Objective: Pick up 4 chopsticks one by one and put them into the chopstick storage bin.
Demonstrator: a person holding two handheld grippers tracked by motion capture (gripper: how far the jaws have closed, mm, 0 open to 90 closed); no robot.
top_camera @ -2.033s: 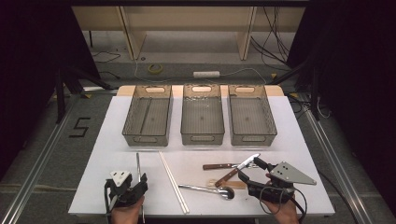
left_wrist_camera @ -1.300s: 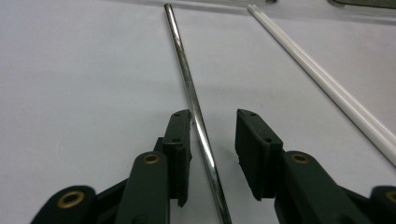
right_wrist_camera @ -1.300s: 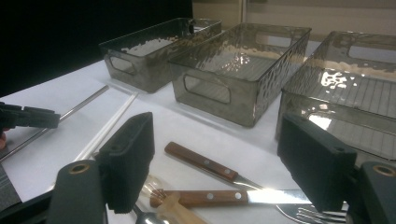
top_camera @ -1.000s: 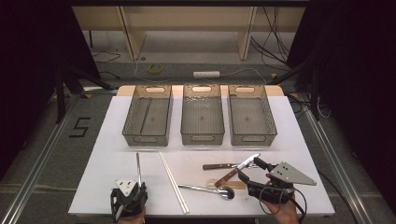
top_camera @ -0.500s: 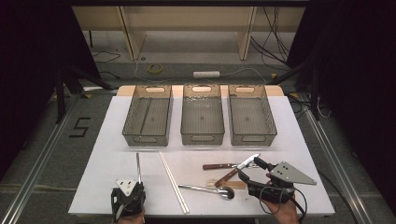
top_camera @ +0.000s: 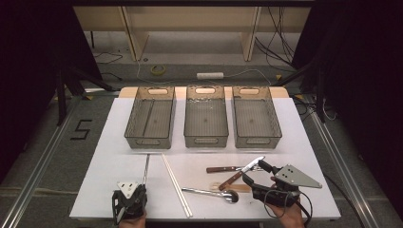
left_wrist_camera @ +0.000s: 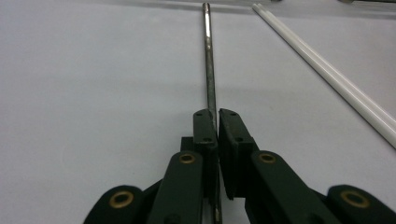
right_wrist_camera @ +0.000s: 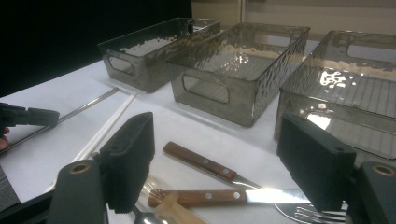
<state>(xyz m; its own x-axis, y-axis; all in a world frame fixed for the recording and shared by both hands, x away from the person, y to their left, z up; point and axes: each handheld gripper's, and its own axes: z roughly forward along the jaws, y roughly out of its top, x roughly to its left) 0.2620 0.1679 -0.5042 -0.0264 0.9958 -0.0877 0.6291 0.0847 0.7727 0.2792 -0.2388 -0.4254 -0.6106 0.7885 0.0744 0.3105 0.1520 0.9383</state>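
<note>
A: Left gripper point(top_camera: 128, 202) pose?

B: Low at the near table point(top_camera: 114, 161) edge, just left of the white chopsticks point(top_camera: 176, 184). Pointing away toward the left bin point(top_camera: 151, 118). Grey plate on top, hand under it at the bottom edge.

A: Jaws?

B: Just been closing, now clamped on the near end of the metal rod point(left_wrist_camera: 208, 60). Pads nearly together in the left gripper view, rod pinched between them.

A: Rod position?

B: Flat on the table, running from the jaws straight toward the left bin's front wall, far tip just short of it. Left of the chopsticks, roughly parallel, slightly apart.

A: Right gripper point(top_camera: 259, 178)?

B: Right of the chopsticks, near table edge, hand gripping from below. Angled up-left toward the knives. Jaws wide apart, nothing between the pads. Hovering over the two wood-handled knives point(right_wrist_camera: 201, 165), fork point(right_wrist_camera: 313, 212) tines at the bottom right in the right gripper view.

A: Other items?

B: Spoon point(top_camera: 214, 192) right of the chopsticks, bowl near the right gripper. Middle bin point(top_camera: 206, 121) and right bin point(top_camera: 255, 121) in a row beside the left bin, far side of the chopsticks.
</note>
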